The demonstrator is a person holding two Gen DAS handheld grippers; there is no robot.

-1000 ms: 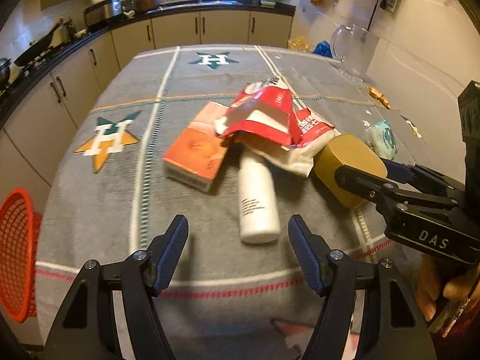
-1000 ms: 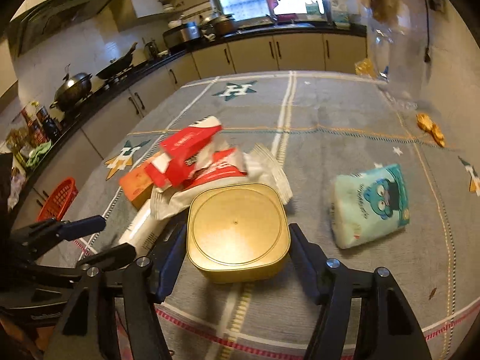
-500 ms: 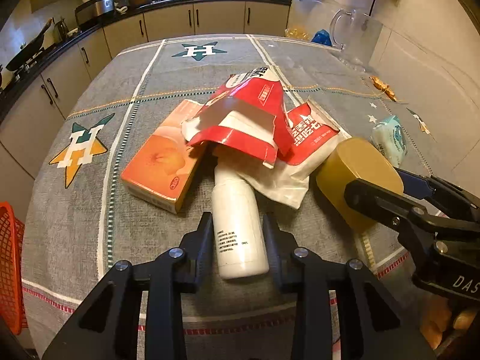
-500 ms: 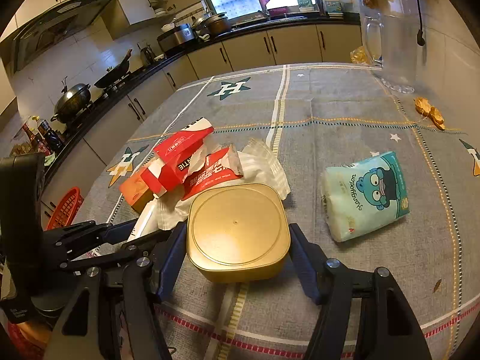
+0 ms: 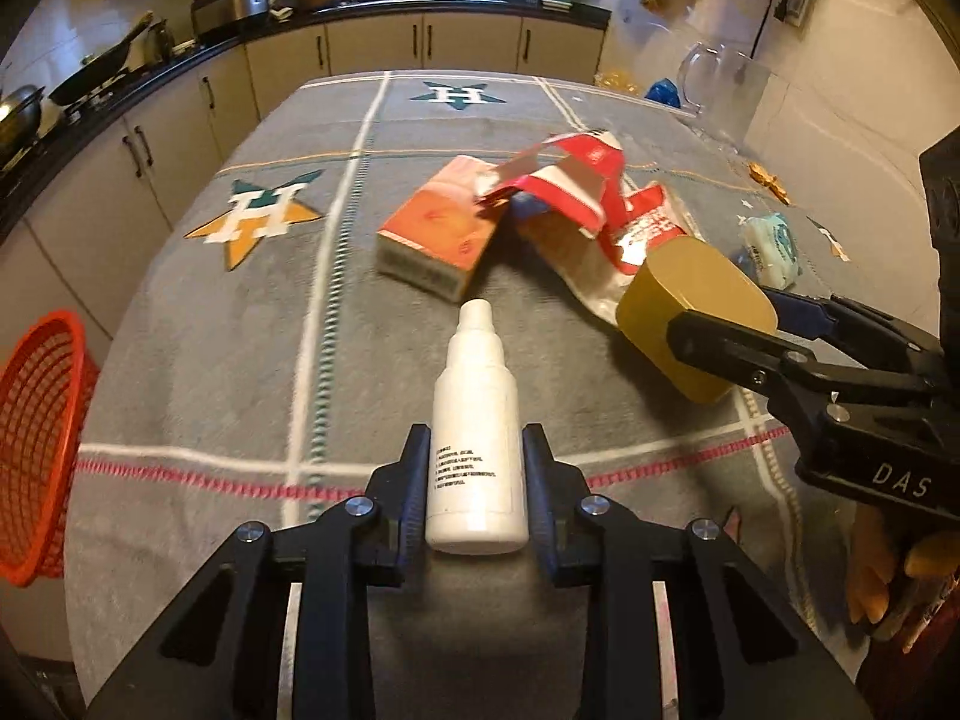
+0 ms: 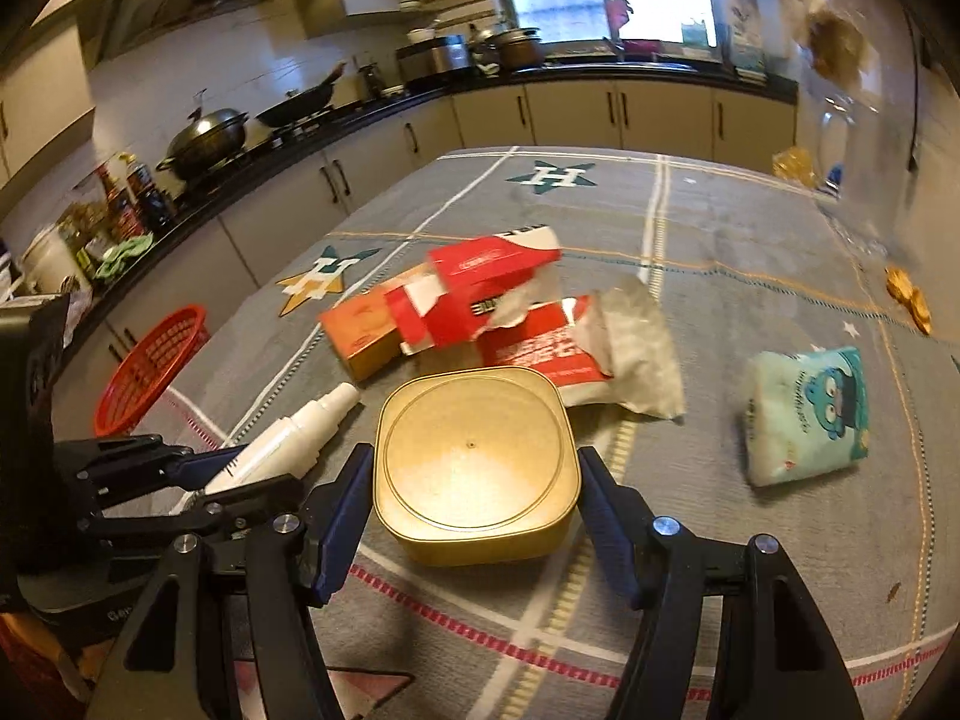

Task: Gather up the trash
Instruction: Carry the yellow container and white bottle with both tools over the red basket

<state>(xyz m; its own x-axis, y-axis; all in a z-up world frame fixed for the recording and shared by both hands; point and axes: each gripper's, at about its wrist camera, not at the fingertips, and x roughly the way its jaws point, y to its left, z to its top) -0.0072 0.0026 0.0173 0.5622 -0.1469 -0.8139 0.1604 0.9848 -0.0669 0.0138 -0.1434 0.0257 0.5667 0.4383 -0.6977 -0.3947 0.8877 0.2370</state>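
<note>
left gripper (image 5: 477, 483) pinches white spray bottle (image 5: 474, 414) low on its body, nozzle pointing away, clear of the pile so it lifts free; right gripper (image 6: 474, 492) clamps gold square tin (image 6: 474, 462) by its sides, just right of the bottle; bottle plain white, small print label; orange basket (image 5: 36, 450) off table edge, left of bottle, likely the drop target

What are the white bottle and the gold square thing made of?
The white bottle looks like smooth, slightly glossy plastic: it is plain white with small printed text. The gold square lid could be plastic or thin metal. Its satin gold top with a pressed ring reflects light softly, so the pictures leave that open.
</note>
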